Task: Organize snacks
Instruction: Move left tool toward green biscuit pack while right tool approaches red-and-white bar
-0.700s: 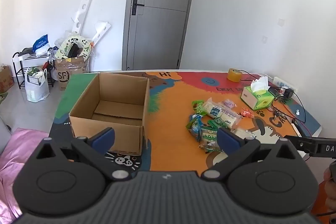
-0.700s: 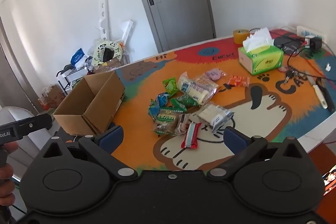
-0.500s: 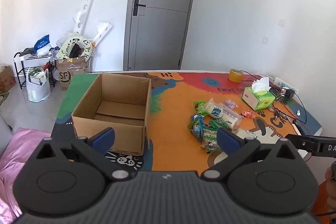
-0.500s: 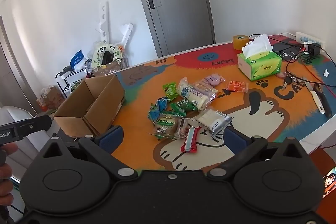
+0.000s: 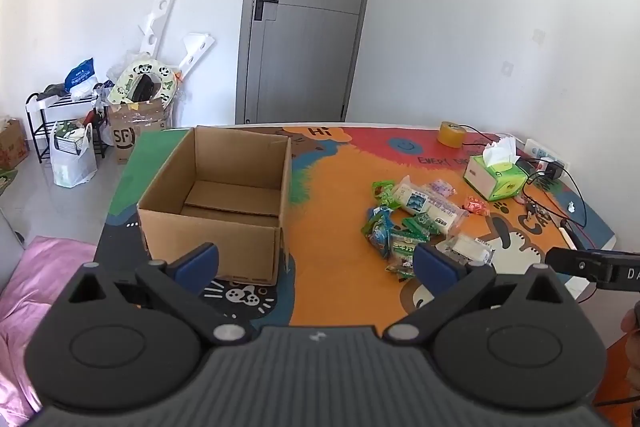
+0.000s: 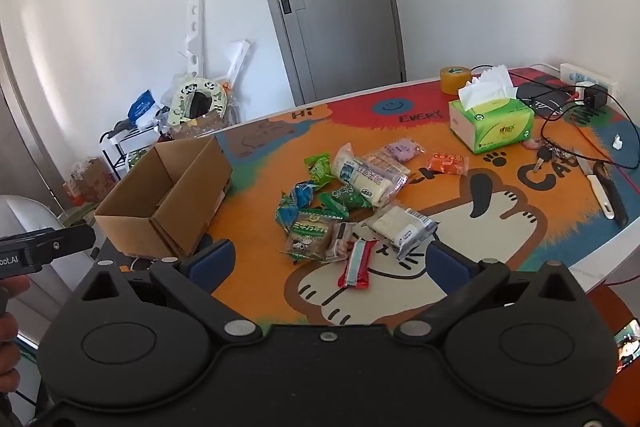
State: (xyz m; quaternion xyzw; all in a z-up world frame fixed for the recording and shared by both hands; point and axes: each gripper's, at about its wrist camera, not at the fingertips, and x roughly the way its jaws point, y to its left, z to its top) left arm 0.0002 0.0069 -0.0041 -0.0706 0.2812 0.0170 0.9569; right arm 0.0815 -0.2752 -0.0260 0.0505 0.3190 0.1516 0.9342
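An open, empty cardboard box (image 5: 224,203) stands on the left of the colourful table mat (image 5: 336,227); it also shows in the right wrist view (image 6: 168,203). A heap of wrapped snacks (image 6: 352,203) lies mid-table, with a long white packet (image 6: 364,179), green packets (image 6: 320,167), a red-and-blue bar (image 6: 356,263) and an orange packet (image 6: 447,163). The heap shows in the left wrist view (image 5: 416,223) too. My left gripper (image 5: 316,263) is open and empty, held above the table's near edge by the box. My right gripper (image 6: 328,265) is open and empty above the near snacks.
A green tissue box (image 6: 492,123), a tape roll (image 6: 455,79), a power strip with cables (image 6: 588,83), keys (image 6: 548,155) and a white-handled knife (image 6: 600,191) lie at the right. A grey door (image 5: 308,15) and floor clutter (image 5: 136,107) stand behind.
Both grippers have risen and drawn back slightly, so the table sits lower in both views. Their jaws stayed open. Nothing on the table moved.
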